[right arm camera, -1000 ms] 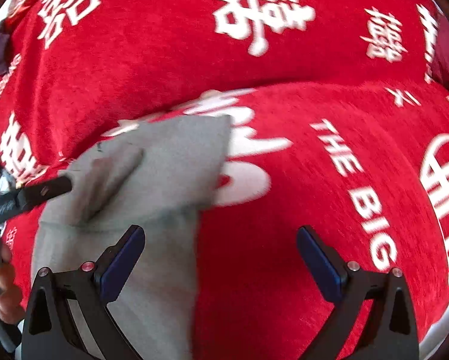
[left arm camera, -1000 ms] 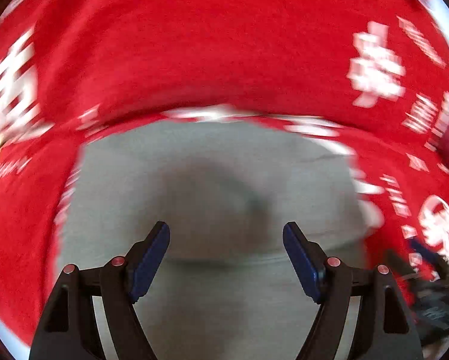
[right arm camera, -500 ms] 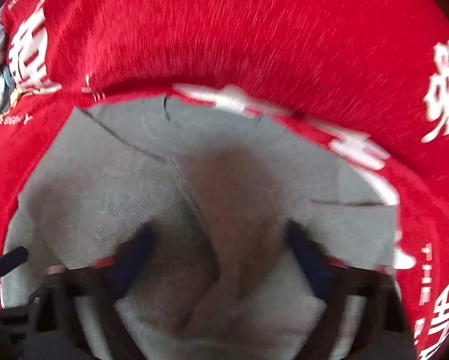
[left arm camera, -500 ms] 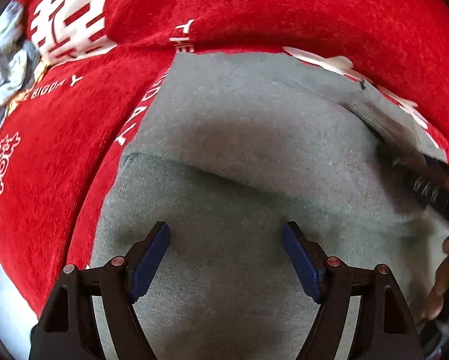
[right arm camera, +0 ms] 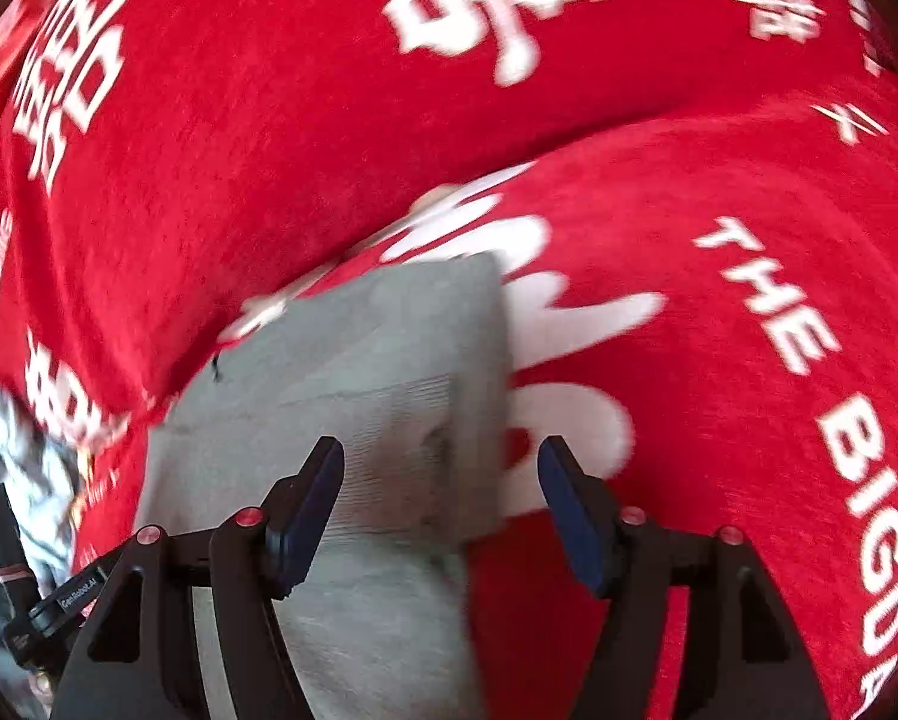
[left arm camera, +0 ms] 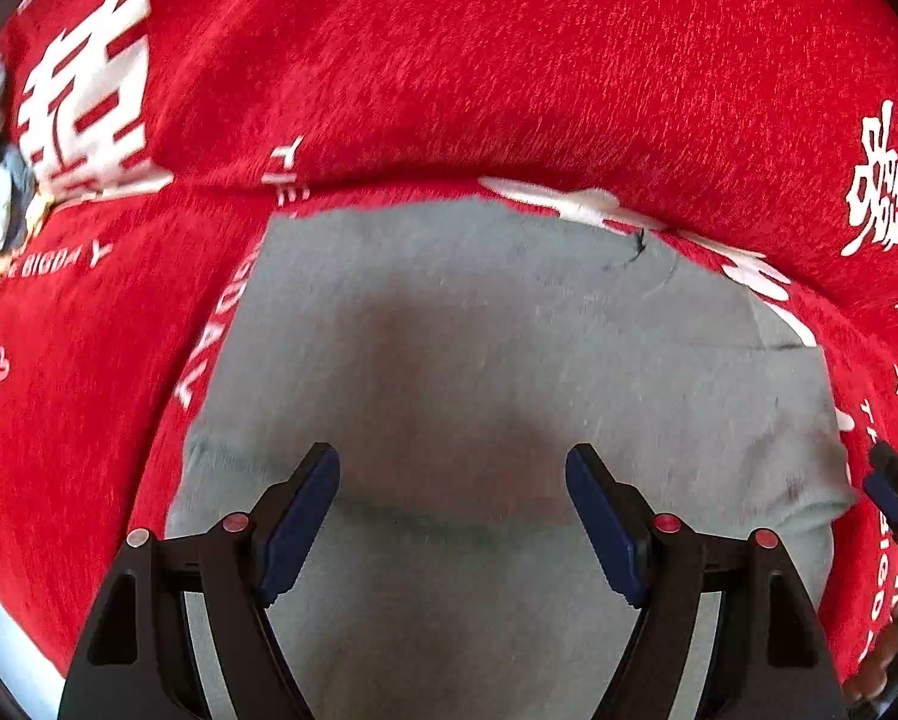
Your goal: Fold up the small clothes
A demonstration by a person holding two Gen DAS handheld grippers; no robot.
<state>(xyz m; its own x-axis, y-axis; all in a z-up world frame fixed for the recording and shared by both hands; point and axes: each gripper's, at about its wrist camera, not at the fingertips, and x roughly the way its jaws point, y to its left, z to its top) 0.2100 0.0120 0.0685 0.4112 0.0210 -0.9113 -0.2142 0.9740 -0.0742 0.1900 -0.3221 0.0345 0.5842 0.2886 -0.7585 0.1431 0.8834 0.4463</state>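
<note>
On the red plush cover printed with white characters (left arm camera: 508,72), a small grey knit garment (left arm camera: 508,330) lay already folded into a flat, roughly rectangular stack, its far edge close to the crease where the cover rose behind it. What the cover was spread over could not be told.

The step in hand looked like squaring and flattening that fold, or setting up the next one. To do it well, each pair of tongs should come down on an edge or corner of the upper layer only, pinch no cover with it, and carry the cloth across low and level so that the layers underneath did not slide. The ribbed edge at the right side seemed the natural place to grip.

The left tongs (left arm camera: 451,510) stood released, jaws wide, above the near middle of the garment with bare cloth between them and nothing pinched. The right tongs (right arm camera: 440,501) were opening; the garment's right edge and ribbed part (right arm camera: 401,438) ran up between the jaws, nearer the left one, and the pads did not press on it. In the left view the right tongs showed only as a dark tip just beyond the garment's right edge.
</note>
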